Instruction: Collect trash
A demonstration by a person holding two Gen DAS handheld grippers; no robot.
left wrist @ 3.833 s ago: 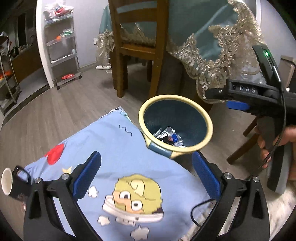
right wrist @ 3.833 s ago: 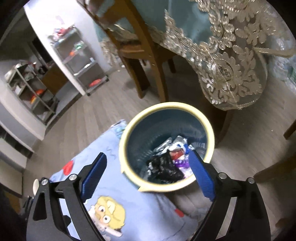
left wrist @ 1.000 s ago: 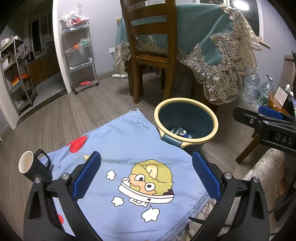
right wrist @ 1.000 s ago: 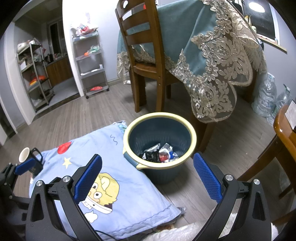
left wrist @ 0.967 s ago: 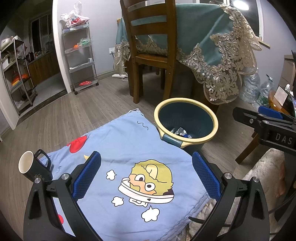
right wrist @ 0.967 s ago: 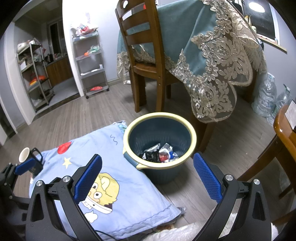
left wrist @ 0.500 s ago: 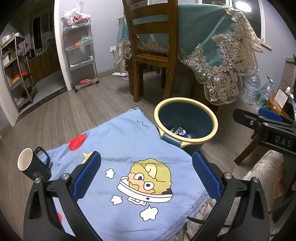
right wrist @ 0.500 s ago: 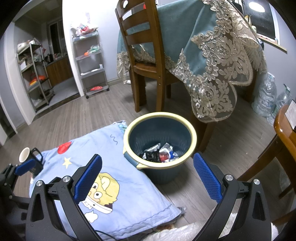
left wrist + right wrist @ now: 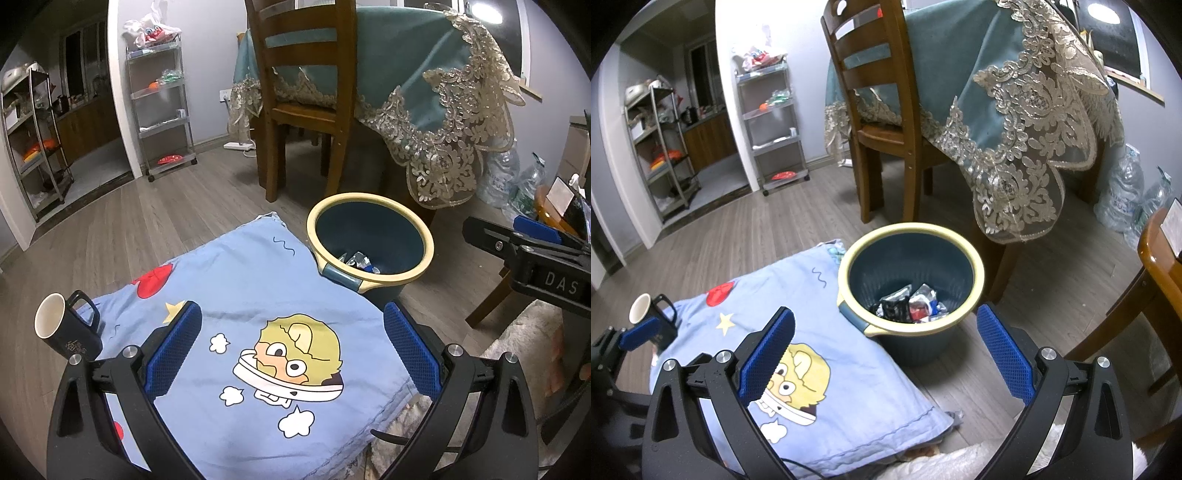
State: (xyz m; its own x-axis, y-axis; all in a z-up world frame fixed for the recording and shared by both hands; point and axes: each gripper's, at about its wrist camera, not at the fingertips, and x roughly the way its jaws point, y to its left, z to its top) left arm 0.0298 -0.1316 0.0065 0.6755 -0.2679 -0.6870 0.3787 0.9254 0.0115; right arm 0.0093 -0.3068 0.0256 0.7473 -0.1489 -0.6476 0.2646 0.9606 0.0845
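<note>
A dark blue trash bin with a cream rim [image 9: 975,258] [image 9: 424,236] stands on the wood floor beside the blue cartoon cushion [image 9: 240,291] [image 9: 775,288]. Crumpled wrappers [image 9: 910,301] [image 9: 356,260] lie at its bottom. My left gripper [image 9: 291,347] is open and empty above the cushion. My right gripper [image 9: 884,349] is open and empty, held back from the bin's near rim. The right gripper's body also shows at the right edge of the left wrist view [image 9: 532,258].
A black mug [image 9: 64,328] [image 9: 652,319] stands at the cushion's left corner. A wooden chair [image 9: 882,122] and a table with a teal lace-edged cloth [image 9: 1015,110] stand behind the bin. Metal shelf racks [image 9: 162,99] line the far wall. Water bottles [image 9: 1123,195] and another wooden piece [image 9: 1156,266] are at right.
Over the last second nothing visibly moved. Since 3.8 s ago both grippers have pulled up and back from the bin, so the view is wider.
</note>
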